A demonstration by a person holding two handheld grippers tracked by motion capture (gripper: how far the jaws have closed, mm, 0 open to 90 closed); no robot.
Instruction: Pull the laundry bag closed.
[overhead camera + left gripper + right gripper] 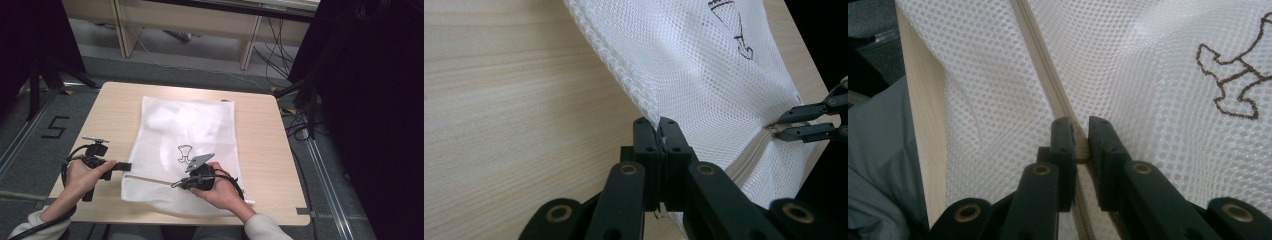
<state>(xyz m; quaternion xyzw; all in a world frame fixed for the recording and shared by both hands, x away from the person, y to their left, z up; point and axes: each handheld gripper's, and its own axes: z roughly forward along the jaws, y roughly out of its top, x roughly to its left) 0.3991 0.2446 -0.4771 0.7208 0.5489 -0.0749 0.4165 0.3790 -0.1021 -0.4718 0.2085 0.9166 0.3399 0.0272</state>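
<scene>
A white mesh laundry bag [190, 125] with a small dark printed figure [184, 153] lies flat on the wooden table [115, 105]. Its zipper [150, 179] runs along the near end. My left gripper [126, 166] is shut on the bag's left corner edge; in the left gripper view the jaws [658, 131] pinch the seam of the mesh [704, 65]. My right gripper [175, 185] sits on the zipper line, a short way right of the left one. Its jaws [1079, 136] are shut on the zipper pull, with the zipper tape [1040, 65] running away ahead. The left gripper view also catches the right gripper [781, 128] at the zipper.
The table's near edge lies just under both hands and its left edge is close to the left hand. Bare wood [265, 150] flanks the bag on the right. Grey floor with a taped "5" [54, 127], cables [300, 125] and black stands surround the table.
</scene>
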